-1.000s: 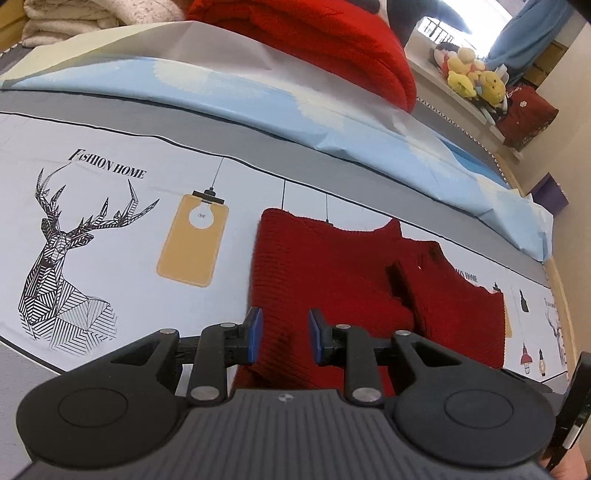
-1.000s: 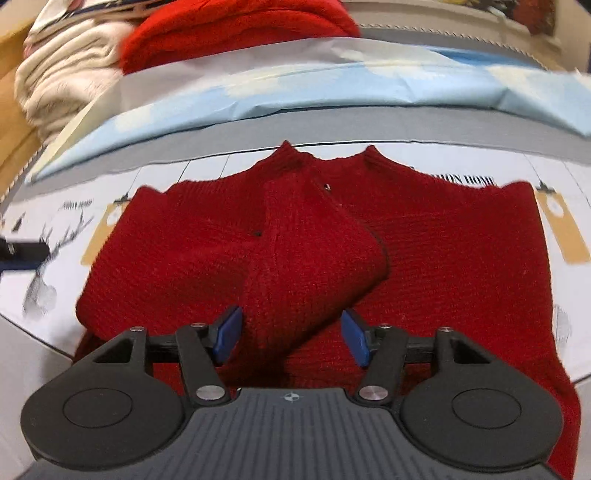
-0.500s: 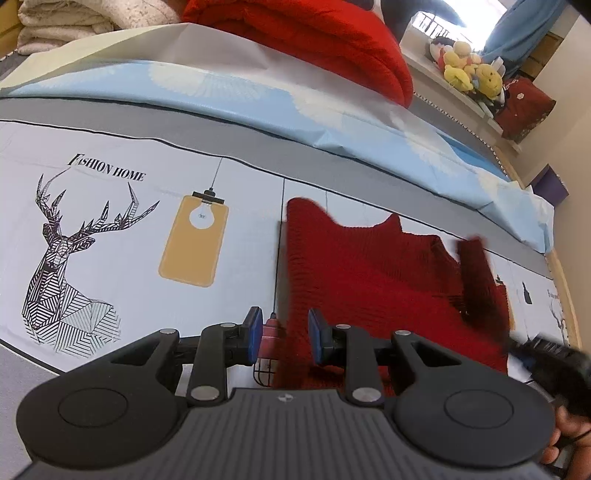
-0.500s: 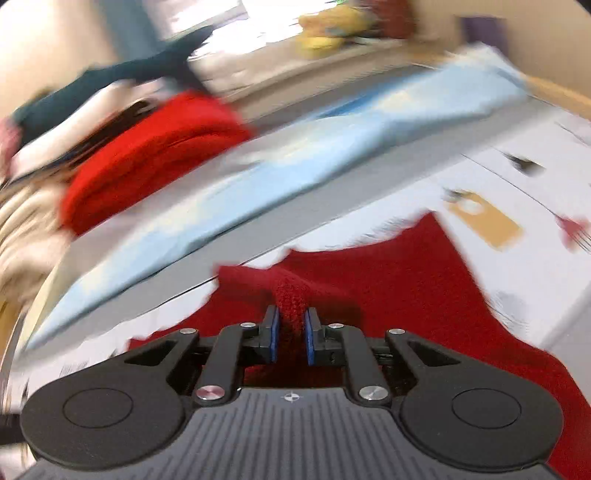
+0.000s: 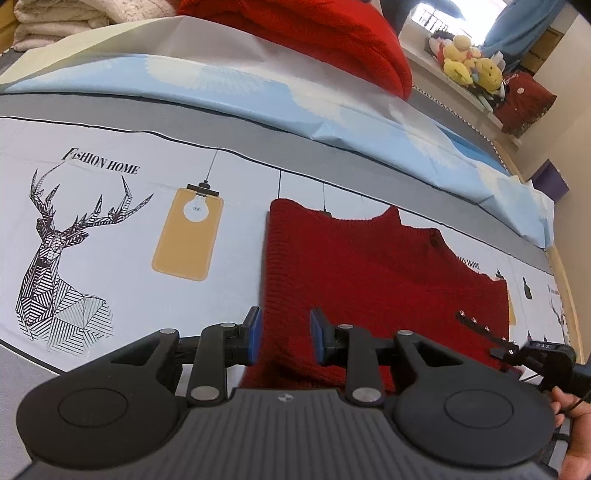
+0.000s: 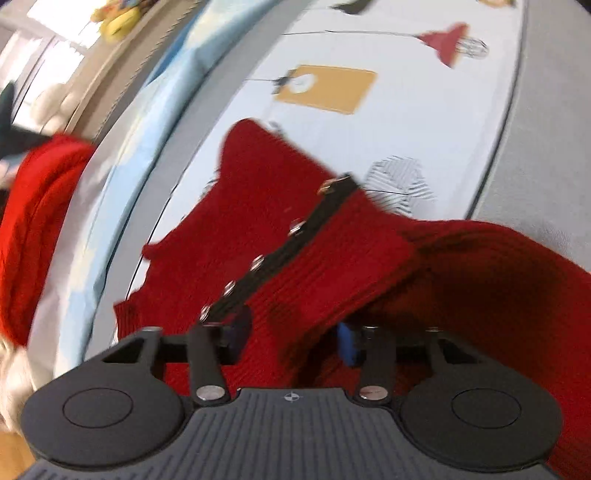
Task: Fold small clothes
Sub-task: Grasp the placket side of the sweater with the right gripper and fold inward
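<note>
A small dark red knit sweater [image 5: 369, 273] lies on the printed bedsheet [image 5: 110, 229], its left edge folded straight. My left gripper [image 5: 286, 334] is open, hovering over the sweater's near left corner with nothing between the pads. My right gripper [image 6: 291, 338] is open over the sweater's right side [image 6: 280, 236], where a sleeve fold [image 6: 354, 254] lies across a black button strip [image 6: 295, 232]. The strip also shows in the left wrist view [image 5: 480, 326], with the right gripper's tip [image 5: 532, 352] beside it.
A bright red folded blanket [image 5: 325, 33] and cream folded textiles [image 5: 62, 18] sit at the back of the bed. A light blue cover [image 5: 295, 107] runs across behind the sweater. Plush toys [image 5: 469, 62] sit on a ledge at the far right.
My right gripper, shut on a sleeve half a second ago, has swung to the right and opened; the sleeve now lies on the sweater's right side. The left gripper stayed open.
</note>
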`<action>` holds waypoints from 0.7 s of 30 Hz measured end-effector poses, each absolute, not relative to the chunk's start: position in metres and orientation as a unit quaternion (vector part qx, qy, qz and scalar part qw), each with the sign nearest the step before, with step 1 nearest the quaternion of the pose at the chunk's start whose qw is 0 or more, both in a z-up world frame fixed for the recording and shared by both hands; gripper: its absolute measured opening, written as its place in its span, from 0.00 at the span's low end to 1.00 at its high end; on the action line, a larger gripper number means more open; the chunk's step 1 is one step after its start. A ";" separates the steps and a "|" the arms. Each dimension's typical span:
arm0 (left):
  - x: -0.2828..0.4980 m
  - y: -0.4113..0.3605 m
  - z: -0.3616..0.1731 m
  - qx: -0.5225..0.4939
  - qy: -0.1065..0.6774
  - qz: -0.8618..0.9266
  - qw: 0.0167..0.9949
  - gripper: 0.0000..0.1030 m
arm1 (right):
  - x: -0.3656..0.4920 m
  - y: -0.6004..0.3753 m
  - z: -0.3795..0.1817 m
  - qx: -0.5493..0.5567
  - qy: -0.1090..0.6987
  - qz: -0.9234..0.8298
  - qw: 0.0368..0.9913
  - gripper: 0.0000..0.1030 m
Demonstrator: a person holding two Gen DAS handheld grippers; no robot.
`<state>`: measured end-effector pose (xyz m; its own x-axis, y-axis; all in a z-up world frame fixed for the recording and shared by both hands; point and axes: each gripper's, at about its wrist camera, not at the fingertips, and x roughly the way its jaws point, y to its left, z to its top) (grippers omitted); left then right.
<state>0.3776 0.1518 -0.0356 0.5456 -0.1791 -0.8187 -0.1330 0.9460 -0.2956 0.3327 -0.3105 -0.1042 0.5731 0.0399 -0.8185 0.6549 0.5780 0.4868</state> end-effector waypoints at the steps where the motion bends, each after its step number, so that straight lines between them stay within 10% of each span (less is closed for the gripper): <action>1: 0.378 0.151 -0.036 -0.163 0.477 -0.014 0.864 0.30 | 0.329 -0.310 -0.105 0.415 0.418 -0.198 0.784 0.13; 8: 0.378 0.149 -0.037 -0.157 0.476 -0.012 0.865 0.30 | 0.329 -0.271 -0.042 0.314 0.312 -0.056 0.895 0.10; 11: 0.378 0.147 -0.040 -0.153 0.479 -0.013 0.864 0.30 | 0.330 -0.288 -0.053 0.297 0.362 -0.162 0.868 0.38; 21: 0.380 0.136 -0.047 -0.141 0.485 -0.016 0.863 0.30 | 0.325 -0.310 -0.069 0.380 0.373 -0.157 0.832 0.41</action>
<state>0.3801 0.1364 -0.0474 0.5282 -0.1642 -0.8331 -0.1106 0.9595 -0.2592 0.3252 -0.3099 -0.0693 0.6721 0.0217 -0.7401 0.5447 0.6625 0.5141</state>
